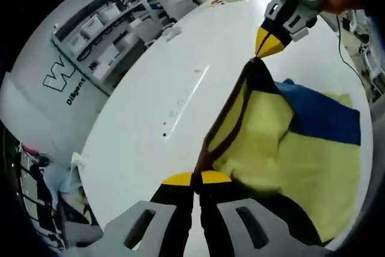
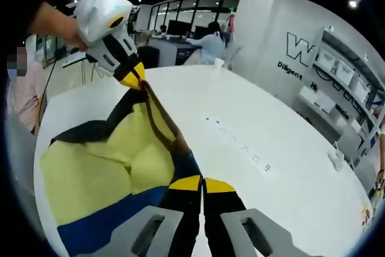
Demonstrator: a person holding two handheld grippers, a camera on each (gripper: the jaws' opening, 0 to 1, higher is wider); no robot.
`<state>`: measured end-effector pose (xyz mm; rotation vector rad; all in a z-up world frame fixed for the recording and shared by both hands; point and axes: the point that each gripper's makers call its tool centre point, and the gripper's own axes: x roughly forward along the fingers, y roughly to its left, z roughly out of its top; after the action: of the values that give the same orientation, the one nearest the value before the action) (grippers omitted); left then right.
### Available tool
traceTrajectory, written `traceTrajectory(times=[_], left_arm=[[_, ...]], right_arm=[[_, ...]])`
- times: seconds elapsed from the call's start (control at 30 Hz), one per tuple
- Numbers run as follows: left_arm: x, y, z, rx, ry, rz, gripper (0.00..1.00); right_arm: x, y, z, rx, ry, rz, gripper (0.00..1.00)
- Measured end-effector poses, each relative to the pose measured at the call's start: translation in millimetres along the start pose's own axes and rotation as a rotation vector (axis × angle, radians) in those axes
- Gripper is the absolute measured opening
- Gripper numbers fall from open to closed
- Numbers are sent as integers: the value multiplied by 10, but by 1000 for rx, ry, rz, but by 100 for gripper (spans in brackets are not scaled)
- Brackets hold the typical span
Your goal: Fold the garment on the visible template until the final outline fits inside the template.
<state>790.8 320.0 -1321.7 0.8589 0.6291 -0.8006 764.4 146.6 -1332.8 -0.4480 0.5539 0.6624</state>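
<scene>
"Diligent" reads on the wall (image 2: 299, 58) behind the white table (image 2: 252, 124), shelves (image 1: 99, 37) beside it. Left gripper (image 1: 194, 178) and right gripper (image 2: 202, 183) each clamp the yellow-and-blue garment (image 2: 102, 173), its dark edge stretched between them above the table.

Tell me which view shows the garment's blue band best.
The left gripper view: the blue band lies open across the yellow garment. In the right gripper view the band runs low, partly behind the right gripper.

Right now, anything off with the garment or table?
Nothing damaged or spilled. The garment is half lifted, its dark edge stretched between the left gripper and right gripper, the rest rumpled on the white table. No template outline shows.
</scene>
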Motion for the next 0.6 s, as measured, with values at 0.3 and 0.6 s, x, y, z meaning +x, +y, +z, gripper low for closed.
traceTrajectory(times=[0.3, 0.6], left_arm=[[169, 98, -123, -77, 58, 30, 6], [315, 135, -250, -90, 122, 52, 6]], right_arm=[[215, -72, 61, 90, -54, 8, 0], [382, -119, 107, 106, -75, 9, 0]])
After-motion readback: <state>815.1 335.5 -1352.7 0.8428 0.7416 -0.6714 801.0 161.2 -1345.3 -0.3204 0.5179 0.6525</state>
